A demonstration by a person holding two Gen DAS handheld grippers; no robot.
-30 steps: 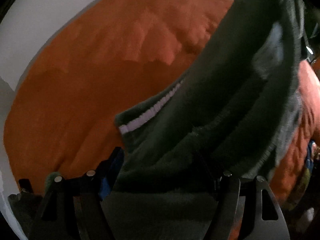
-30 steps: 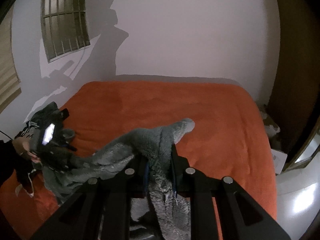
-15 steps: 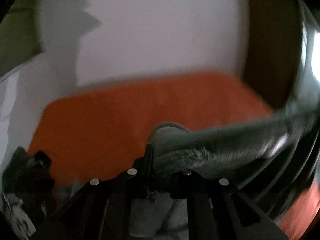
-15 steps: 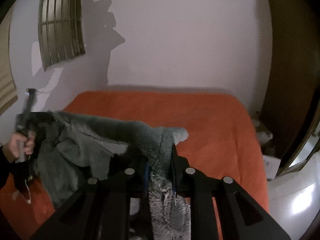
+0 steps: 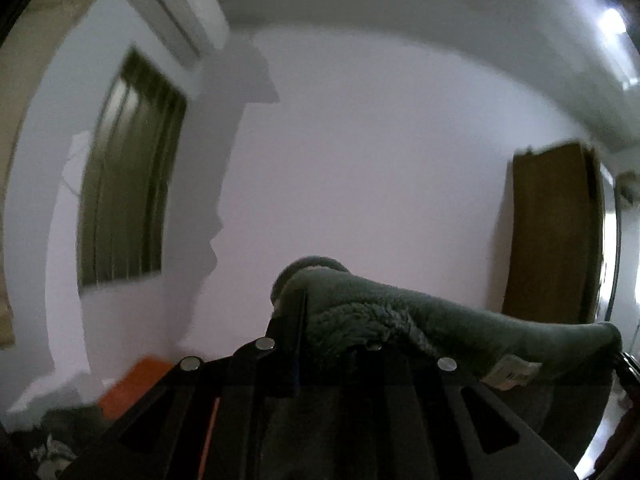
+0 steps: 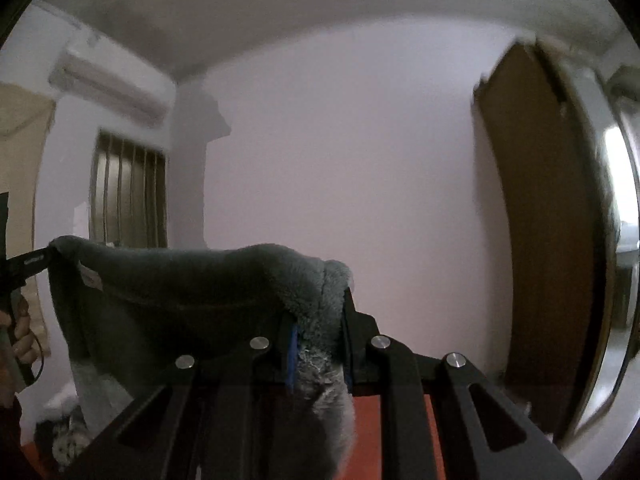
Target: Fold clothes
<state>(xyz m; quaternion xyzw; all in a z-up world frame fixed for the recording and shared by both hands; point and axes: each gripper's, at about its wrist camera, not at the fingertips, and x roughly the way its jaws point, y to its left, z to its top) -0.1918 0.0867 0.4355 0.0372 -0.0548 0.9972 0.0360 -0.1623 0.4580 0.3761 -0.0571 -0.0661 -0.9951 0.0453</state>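
L gripper clamping fleece, R gripper clamping its other end, fleece stretching between, orange bed showing below

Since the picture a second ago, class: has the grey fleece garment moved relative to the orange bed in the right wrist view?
Yes. The grey fleece garment has gone up: it lay on the orange bed, and now hangs stretched in front of the window and wall.
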